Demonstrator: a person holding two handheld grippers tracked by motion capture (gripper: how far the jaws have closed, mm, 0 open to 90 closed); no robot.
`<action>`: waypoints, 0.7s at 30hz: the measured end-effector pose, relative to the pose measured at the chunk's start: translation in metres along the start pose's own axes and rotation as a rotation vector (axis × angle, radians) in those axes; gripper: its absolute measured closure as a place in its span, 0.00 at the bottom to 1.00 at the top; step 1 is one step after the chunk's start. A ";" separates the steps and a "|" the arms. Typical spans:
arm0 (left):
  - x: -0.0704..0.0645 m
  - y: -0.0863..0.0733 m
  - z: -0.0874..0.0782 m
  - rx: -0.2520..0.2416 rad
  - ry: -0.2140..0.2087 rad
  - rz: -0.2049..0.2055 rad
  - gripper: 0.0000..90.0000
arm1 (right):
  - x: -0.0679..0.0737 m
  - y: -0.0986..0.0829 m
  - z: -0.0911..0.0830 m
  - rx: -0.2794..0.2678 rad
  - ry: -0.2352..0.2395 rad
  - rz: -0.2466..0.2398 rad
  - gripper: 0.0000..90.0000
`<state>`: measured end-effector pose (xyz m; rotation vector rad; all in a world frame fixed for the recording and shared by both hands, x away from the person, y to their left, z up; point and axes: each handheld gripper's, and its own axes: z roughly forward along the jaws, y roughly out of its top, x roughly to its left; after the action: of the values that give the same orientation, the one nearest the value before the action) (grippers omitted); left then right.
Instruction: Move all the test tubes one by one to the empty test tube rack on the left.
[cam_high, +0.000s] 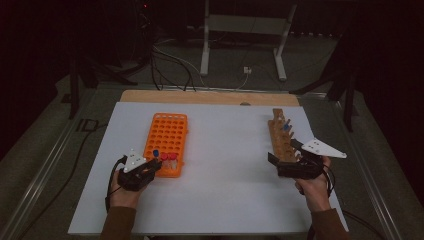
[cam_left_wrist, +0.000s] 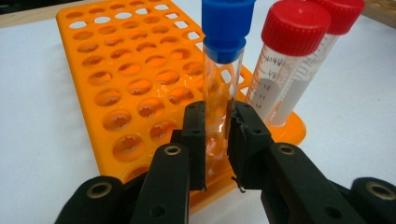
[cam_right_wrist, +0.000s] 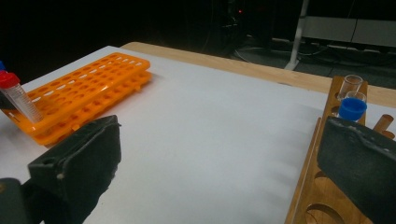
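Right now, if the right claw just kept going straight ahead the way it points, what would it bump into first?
Probably nothing soon: bare white table lies between the right claw's open jaws. The wooden rack hugs one jaw, so depth is uncertain.

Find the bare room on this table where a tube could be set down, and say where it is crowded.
Free: the white sheet between the orange rack and the wooden rack, and its front strip. Crowded: the orange rack's near corner, where the left gripper grips the blue-capped tube beside two red-capped tubes.

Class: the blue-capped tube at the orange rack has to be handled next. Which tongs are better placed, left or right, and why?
Left. The left tongs already clamp the blue-capped tube at the orange rack. The right tongs gape open by the wooden rack.
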<state>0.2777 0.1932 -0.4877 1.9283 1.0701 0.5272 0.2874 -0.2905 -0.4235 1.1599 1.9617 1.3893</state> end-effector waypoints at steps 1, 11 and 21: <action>0.000 0.000 0.000 0.004 0.000 0.002 0.87 | 0.000 0.000 0.000 0.001 0.000 0.000 0.00; -0.002 -0.002 0.002 0.026 0.004 0.009 0.85 | 0.001 -0.001 0.002 0.007 0.004 -0.007 0.00; -0.002 -0.004 -0.011 -0.032 -0.027 -0.022 0.65 | -0.002 0.000 0.000 0.001 -0.005 -0.004 0.00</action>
<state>0.2672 0.1978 -0.4847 1.8884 1.0587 0.5019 0.2889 -0.2922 -0.4238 1.1585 1.9606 1.3819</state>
